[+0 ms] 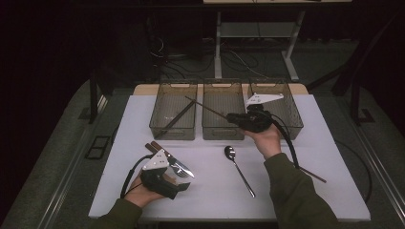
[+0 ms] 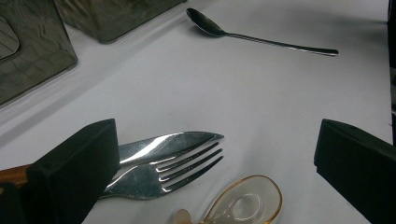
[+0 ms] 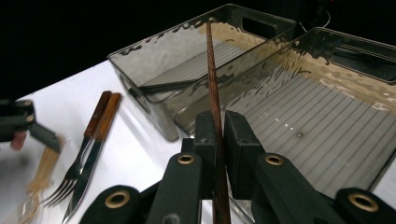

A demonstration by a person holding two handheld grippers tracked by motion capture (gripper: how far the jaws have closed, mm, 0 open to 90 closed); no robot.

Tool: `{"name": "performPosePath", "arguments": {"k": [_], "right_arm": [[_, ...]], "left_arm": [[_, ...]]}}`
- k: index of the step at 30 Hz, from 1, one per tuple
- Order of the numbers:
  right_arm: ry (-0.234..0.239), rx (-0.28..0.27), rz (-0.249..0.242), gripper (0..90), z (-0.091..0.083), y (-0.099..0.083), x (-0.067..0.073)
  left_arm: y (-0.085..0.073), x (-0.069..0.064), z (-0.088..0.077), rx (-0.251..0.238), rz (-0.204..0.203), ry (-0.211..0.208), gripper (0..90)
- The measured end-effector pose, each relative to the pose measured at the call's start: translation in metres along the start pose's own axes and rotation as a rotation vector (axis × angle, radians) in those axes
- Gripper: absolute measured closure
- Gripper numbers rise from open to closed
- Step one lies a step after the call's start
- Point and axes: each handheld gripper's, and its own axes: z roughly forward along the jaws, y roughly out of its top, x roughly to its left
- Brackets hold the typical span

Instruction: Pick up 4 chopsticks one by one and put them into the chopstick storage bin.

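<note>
High view has your right tool (image 1: 239, 118) clamped on a chopstick (image 1: 207, 109) over the middle bin (image 1: 222, 130), one already in the left bin (image 1: 173, 129). Left tool (image 1: 184, 180) is open by fork (image 1: 177, 168) and knife (image 1: 184, 168); spoon (image 1: 239, 169) and another chopstick (image 1: 313, 174) wait on the tabletop (image 1: 305, 191).

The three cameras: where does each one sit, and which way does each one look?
High view: above the person's side, facing forward and down on the table; both forearms show.
Left gripper view: on the left gripper, looking low across fork and spoon.
Right gripper view: on the right gripper, looking along the chopstick toward the bins.
Shared: all see the fork.
</note>
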Motion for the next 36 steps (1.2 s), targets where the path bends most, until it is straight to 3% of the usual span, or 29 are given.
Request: {"name": "performPosePath", "arguments": {"k": [19, 36], "right_arm": [[-0.068, 0.044, 0.021, 84.1, 0.052, 0.026, 0.006], [-0.118, 0.141, -0.005, 84.1, 0.122, 0.056, 0.019]], "left_arm": [[0.001, -0.001, 0.000, -0.008, -0.007, -0.002, 0.0], [0.001, 0.000, -0.001, -0.011, 0.009, -0.010, 0.0]]}}
